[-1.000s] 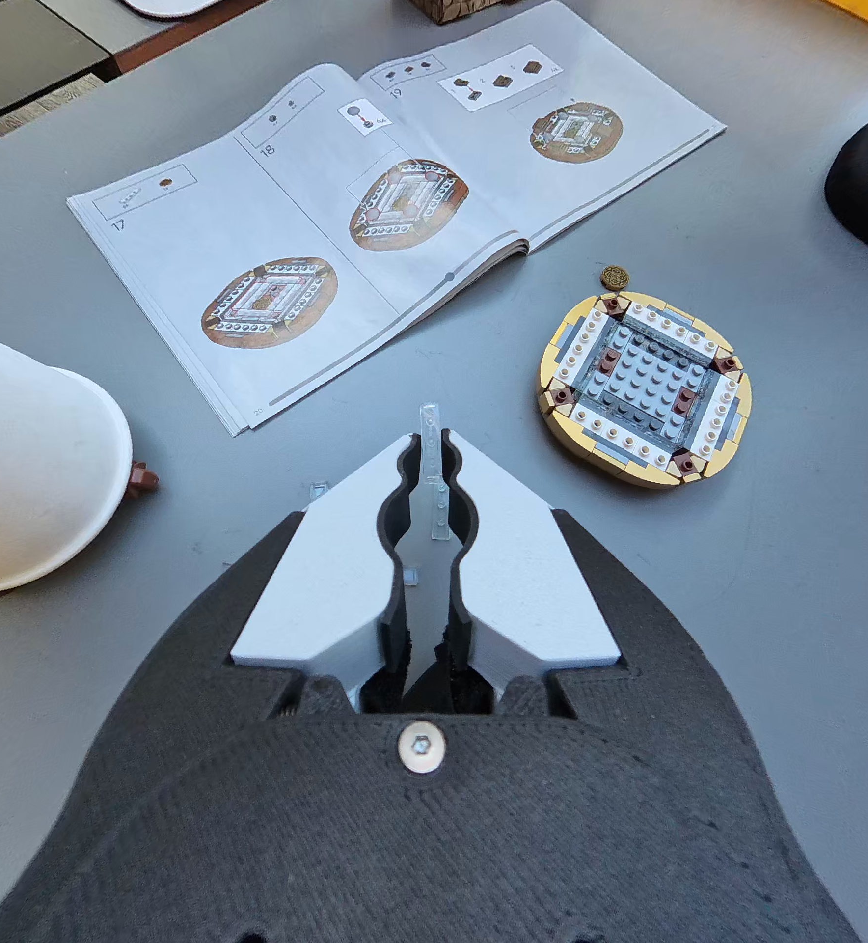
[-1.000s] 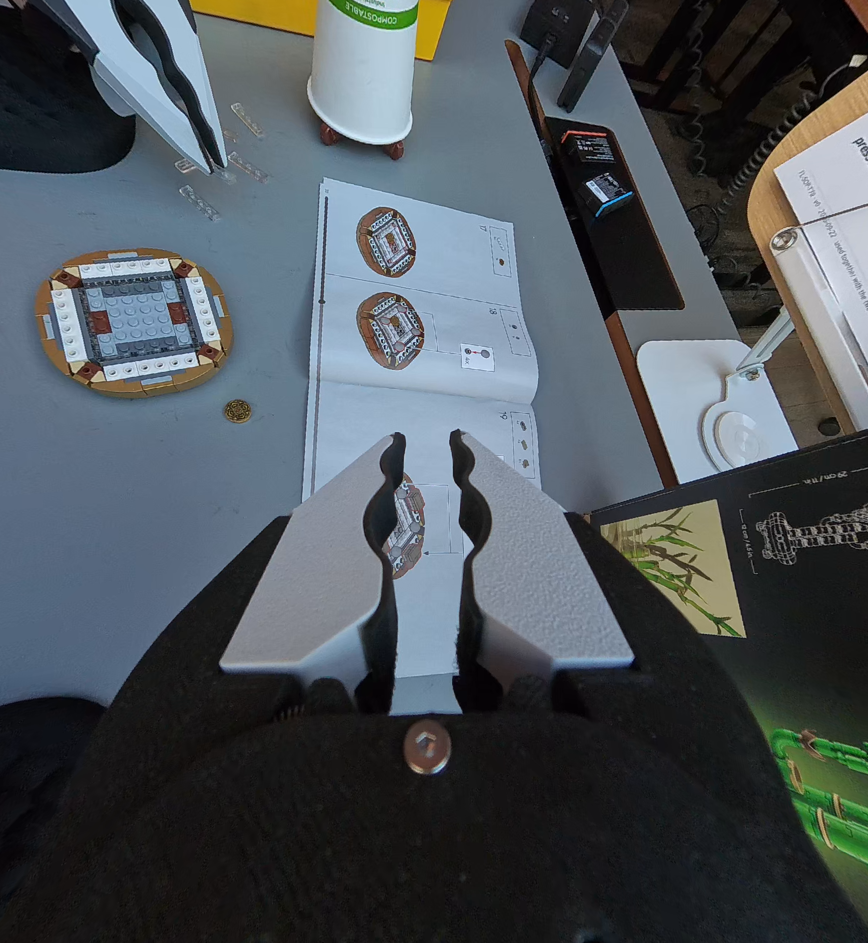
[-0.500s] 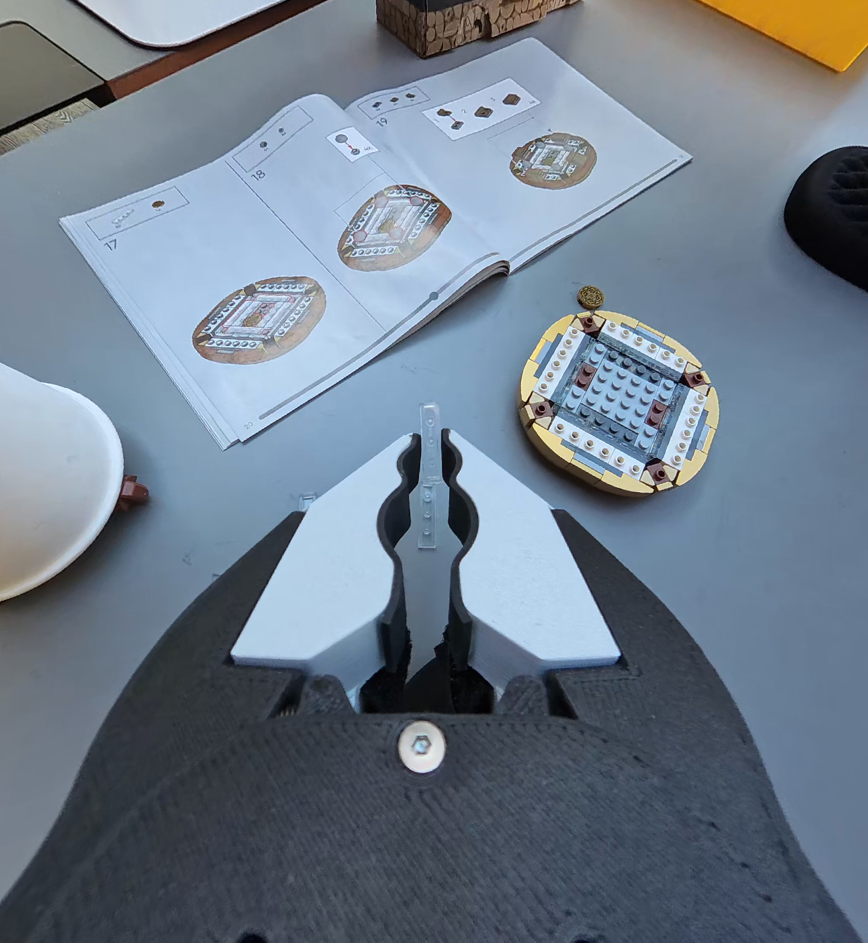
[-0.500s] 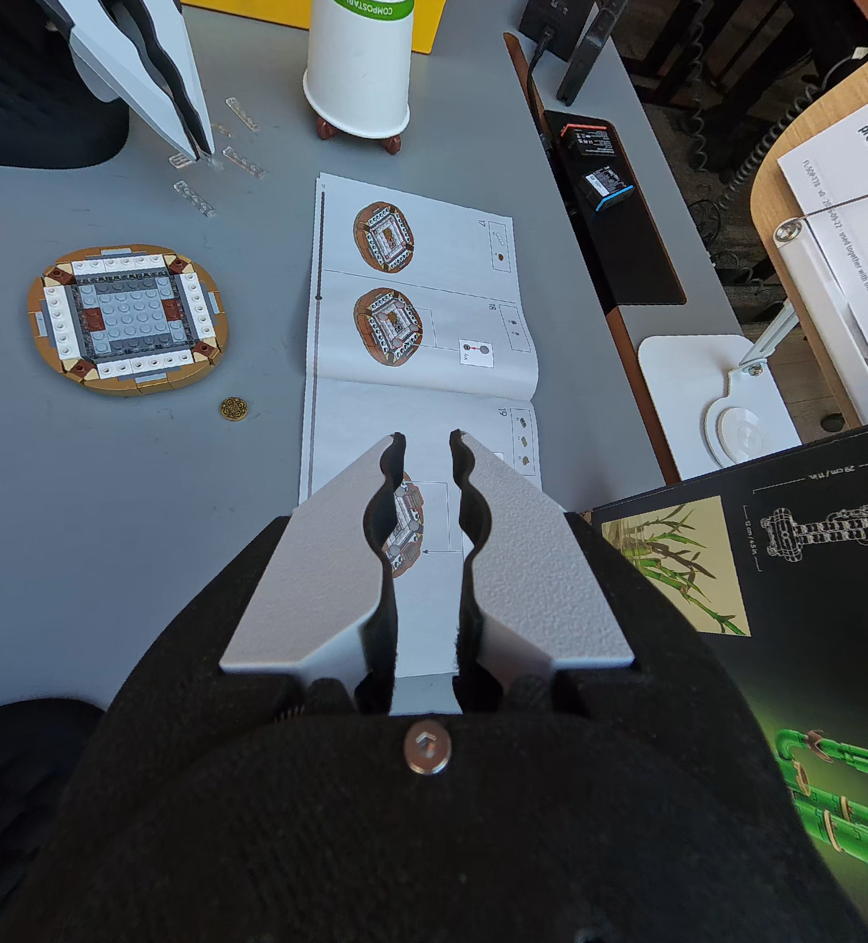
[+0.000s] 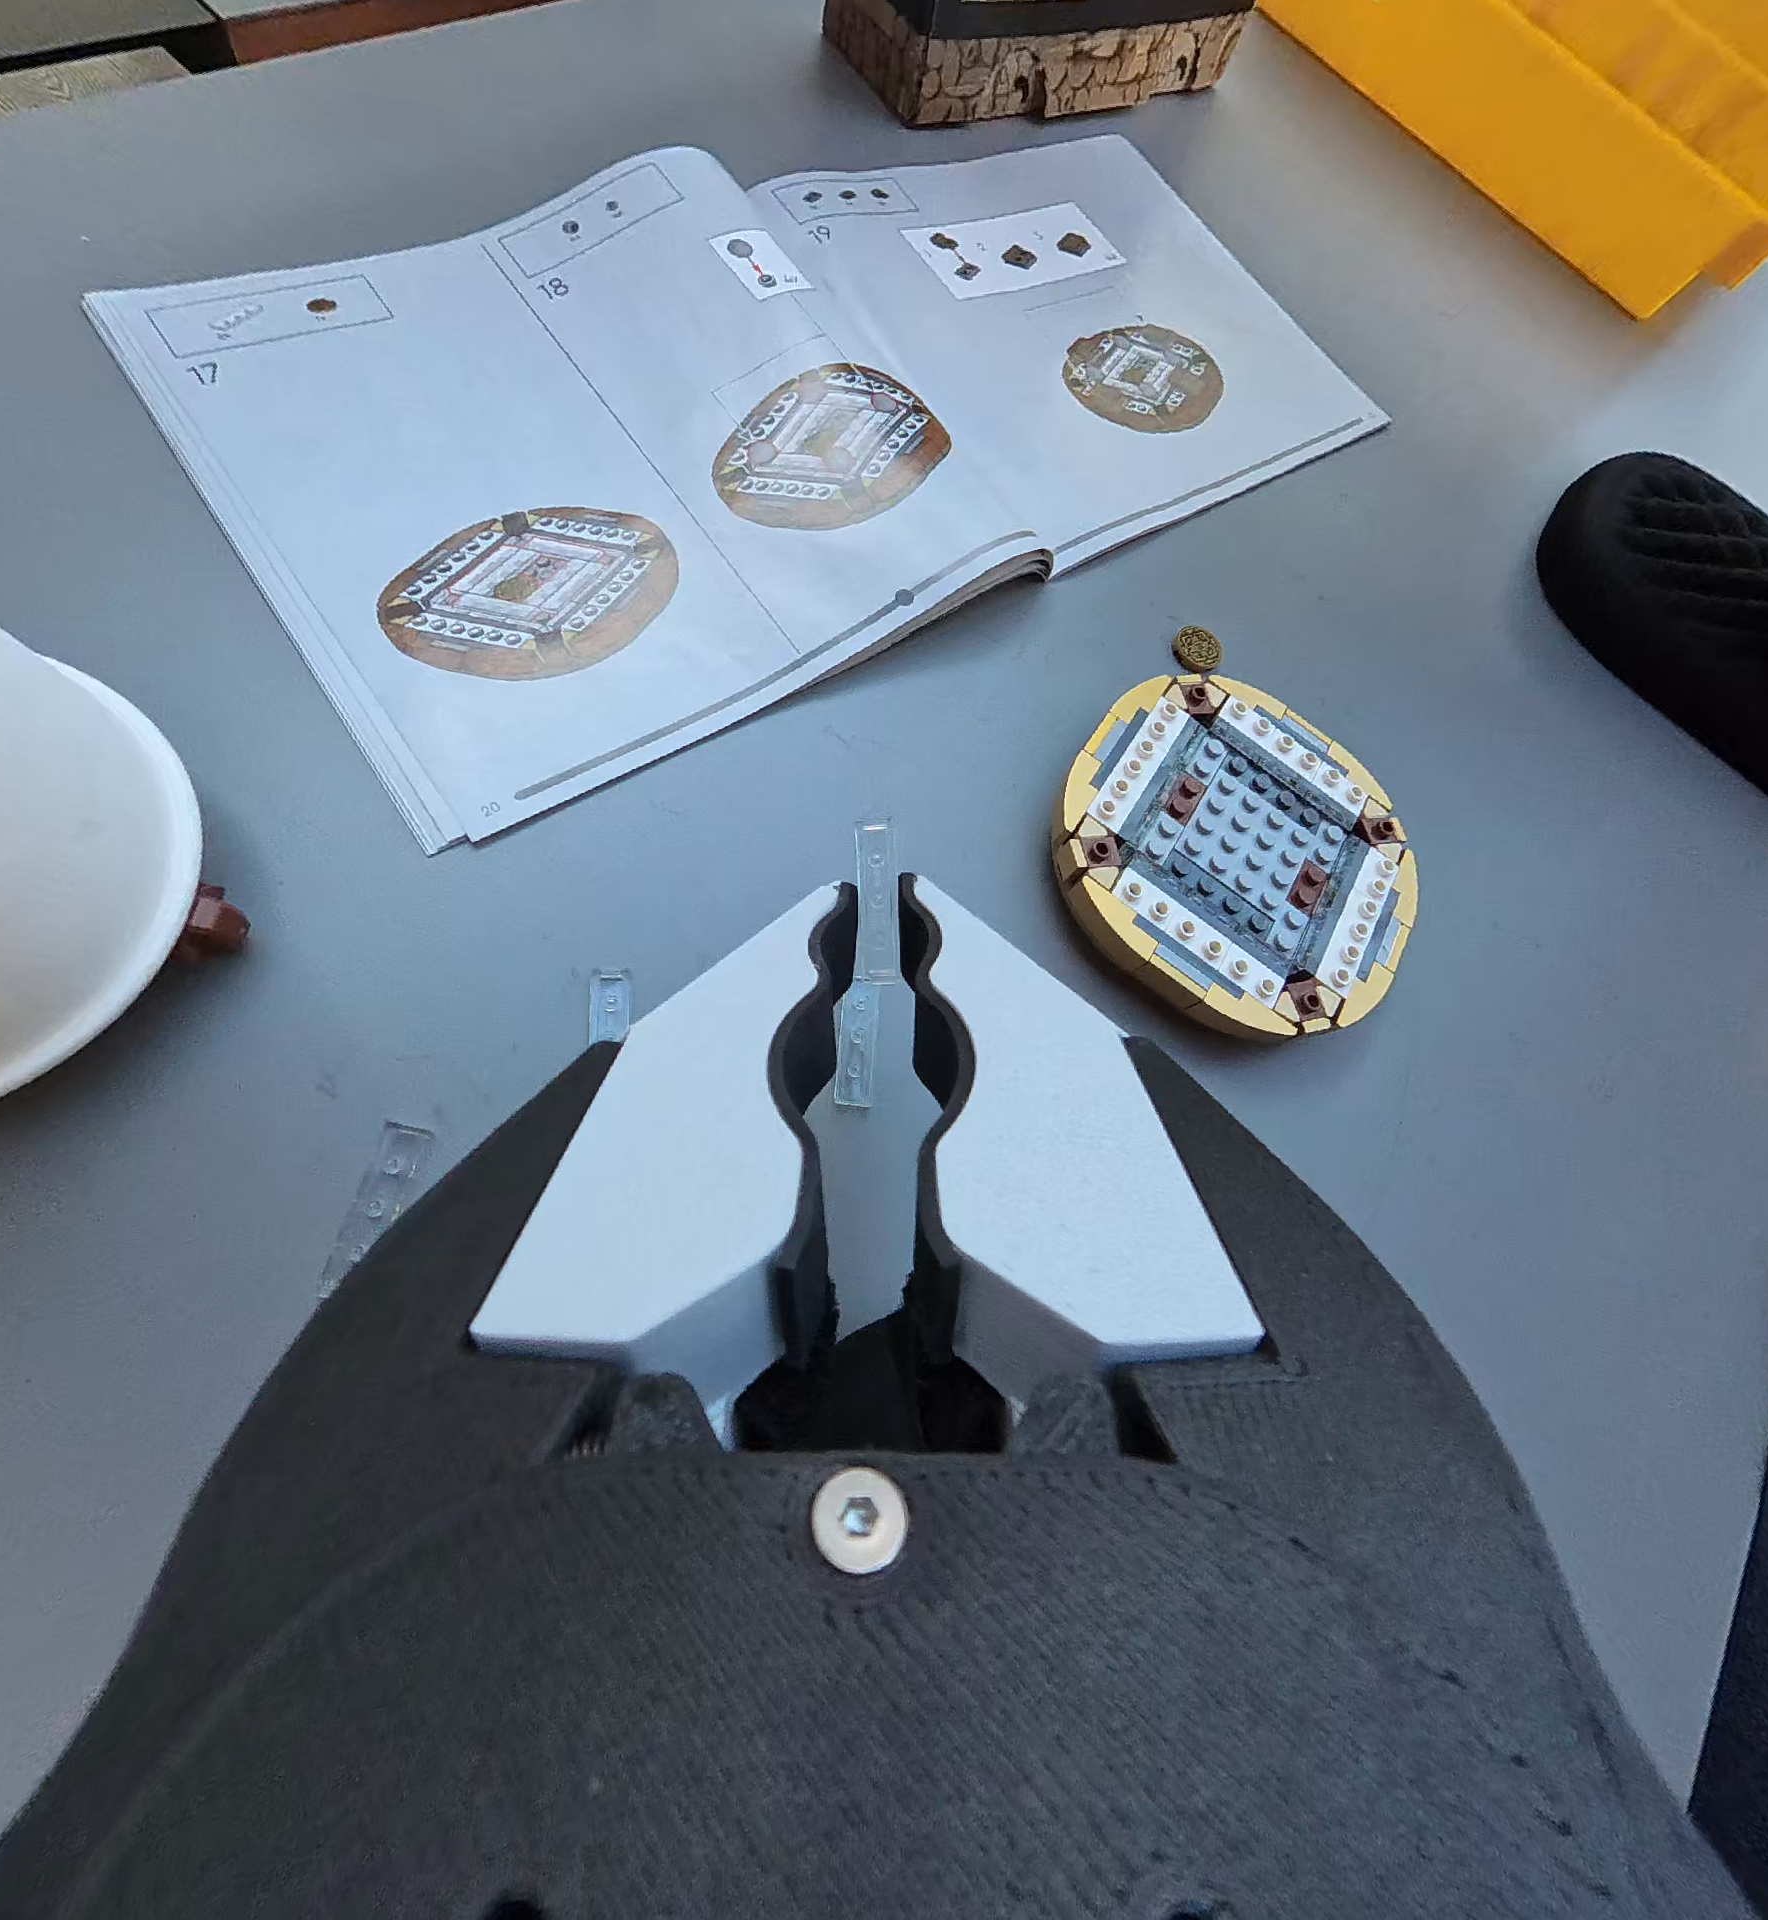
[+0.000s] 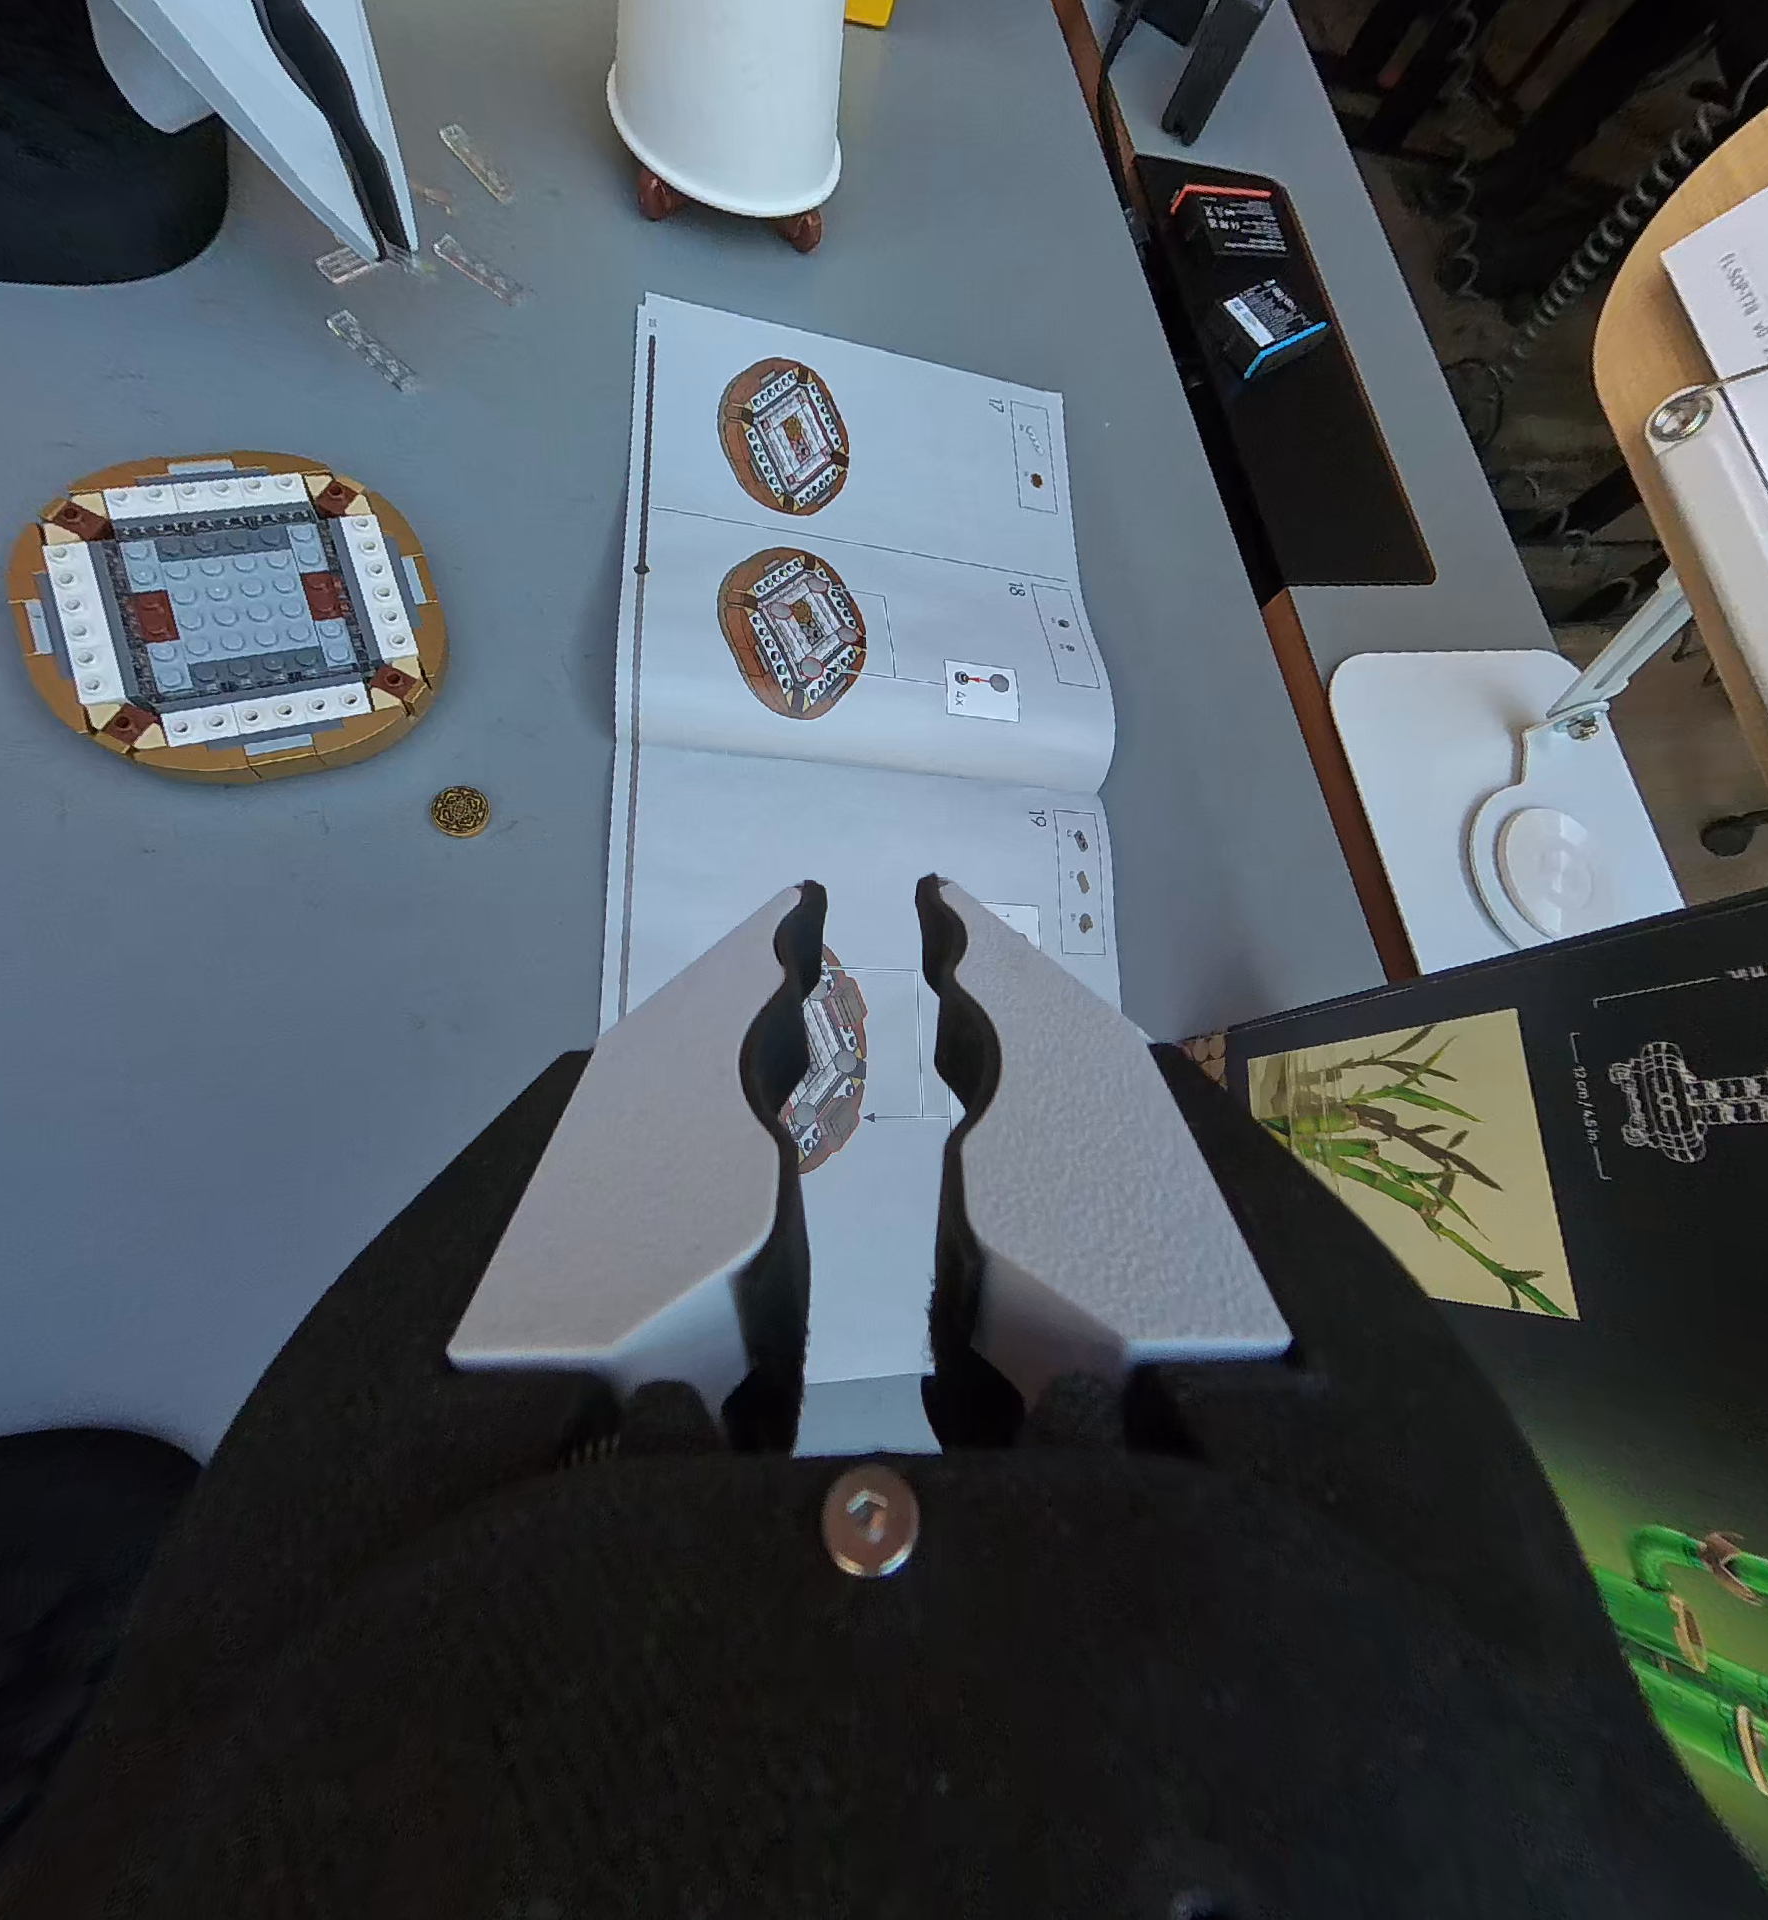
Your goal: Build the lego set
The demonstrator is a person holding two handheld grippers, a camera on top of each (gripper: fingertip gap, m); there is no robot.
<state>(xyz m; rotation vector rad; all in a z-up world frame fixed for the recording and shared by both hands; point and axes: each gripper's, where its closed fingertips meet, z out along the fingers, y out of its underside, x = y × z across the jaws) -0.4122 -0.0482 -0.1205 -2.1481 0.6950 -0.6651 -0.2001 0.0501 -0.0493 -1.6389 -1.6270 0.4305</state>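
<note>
Lego base (image 5: 1235,855), rounded, studded, tan-rimmed, lies flat beside glossy booklet (image 5: 651,468).

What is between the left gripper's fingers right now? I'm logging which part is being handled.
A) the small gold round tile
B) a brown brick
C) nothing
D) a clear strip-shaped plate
D: in the left wrist view a clear plate stands pinched at the tips of the left gripper, while the gold round tile lies on the table beside the round build.

Tan-rimmed base (image 5: 1235,854) with white, grey and brown studs; gold patterned coin (image 5: 1197,647) at its 12 o'clock; grey desk (image 5: 1482,1091).
</note>
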